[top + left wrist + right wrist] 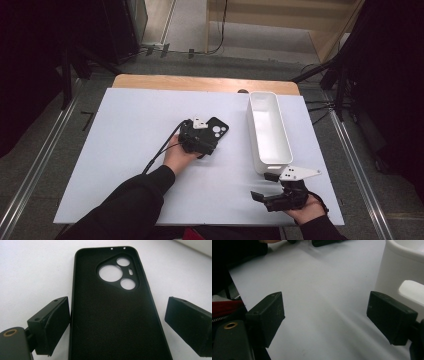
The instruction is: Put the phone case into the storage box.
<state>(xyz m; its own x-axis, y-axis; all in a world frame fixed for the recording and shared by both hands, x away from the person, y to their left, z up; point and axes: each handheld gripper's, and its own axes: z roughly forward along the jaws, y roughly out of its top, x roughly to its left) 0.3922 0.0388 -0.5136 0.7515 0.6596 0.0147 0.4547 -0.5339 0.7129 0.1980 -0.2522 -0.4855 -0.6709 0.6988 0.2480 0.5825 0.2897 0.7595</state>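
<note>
Item 1, phone case (112,315): black, soft-looking, lying open side up on the white table cover (125,150), camera cut-outs at its far end. Position: middle of the table, left of the white bin (270,131), apart from it. No brand, label or lettering readable on it.

Item 2, left gripper (207,137): jaws spread wide, one on either long side of the phone case; in the left gripper view the left jaw sits just beside or touching the case's edge, the right jaw apart from it. Nothing pinched yet.

Item 3, right gripper (267,187): jaws spread, nothing between them, held low near the table's near right corner, just in front of the white bin's handle end.

Item 4, white bin: long, narrow, appears empty, no markings legible.

Step in hand, as judged: approach and straddle of the phone case before a grasp. Next move calls for closing the jaws evenly across the case's width; the thin, flexible walls may bow or slip, so a low, centred grip looks wise
</note>
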